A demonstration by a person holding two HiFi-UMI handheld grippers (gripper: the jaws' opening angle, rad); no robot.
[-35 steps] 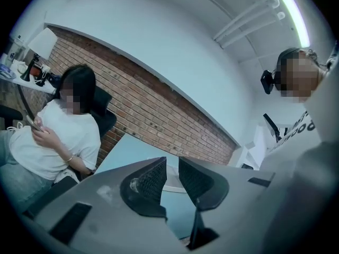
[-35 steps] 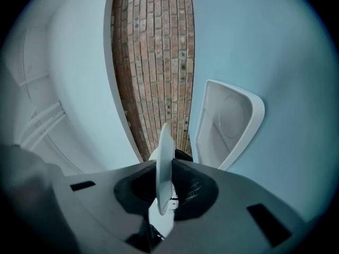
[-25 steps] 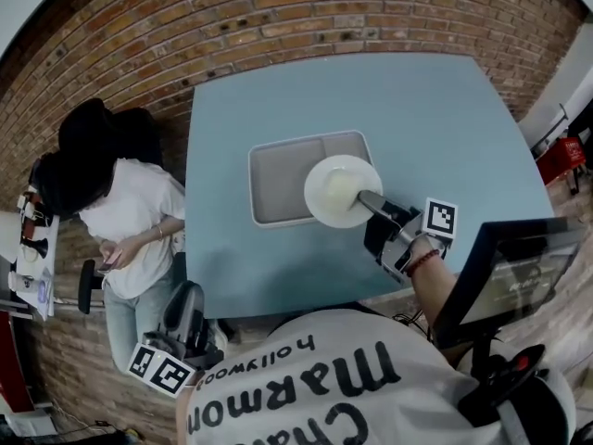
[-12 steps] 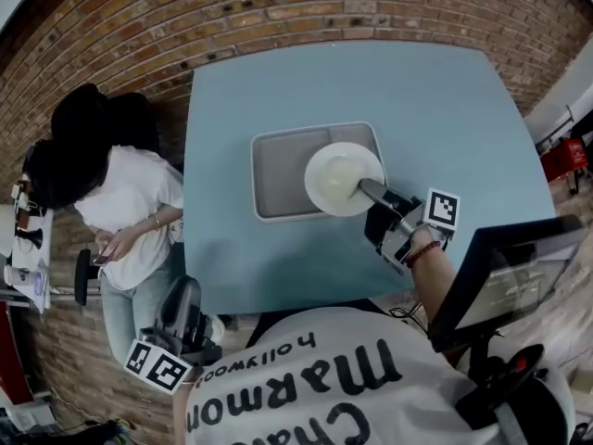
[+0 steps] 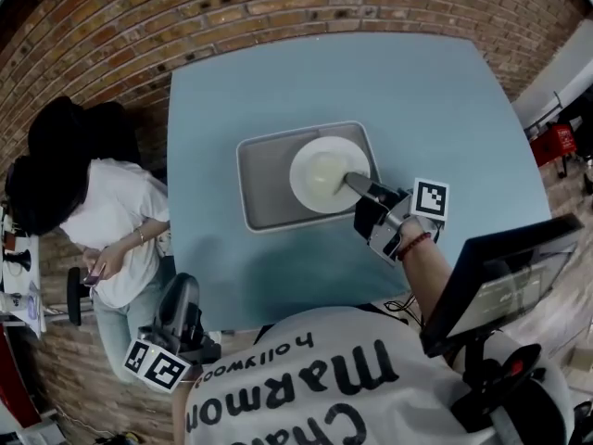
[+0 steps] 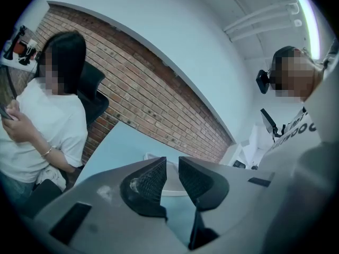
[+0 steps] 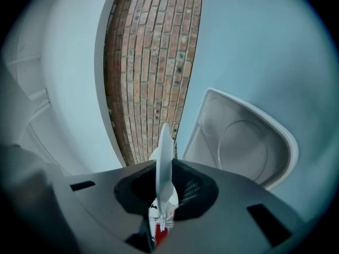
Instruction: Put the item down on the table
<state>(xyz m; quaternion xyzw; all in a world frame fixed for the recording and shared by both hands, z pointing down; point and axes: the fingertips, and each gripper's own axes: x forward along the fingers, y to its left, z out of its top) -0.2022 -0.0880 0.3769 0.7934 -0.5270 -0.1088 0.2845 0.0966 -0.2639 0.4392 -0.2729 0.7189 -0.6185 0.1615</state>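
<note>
The right gripper (image 5: 358,186) pinches a round white plate (image 5: 321,173) above the grey rectangular tray (image 5: 264,191); the left gripper (image 6: 172,169) stands slightly apart, empty.

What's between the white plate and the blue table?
A gray tray lies on the table beneath the plate that the right claw holds; the head view shows it.

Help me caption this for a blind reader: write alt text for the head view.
The right gripper clamps the rim of a white plate over a grey tray on a blue table. The left gripper is off the table by its near-left corner, and a person in a white shirt is at its left side.
</note>
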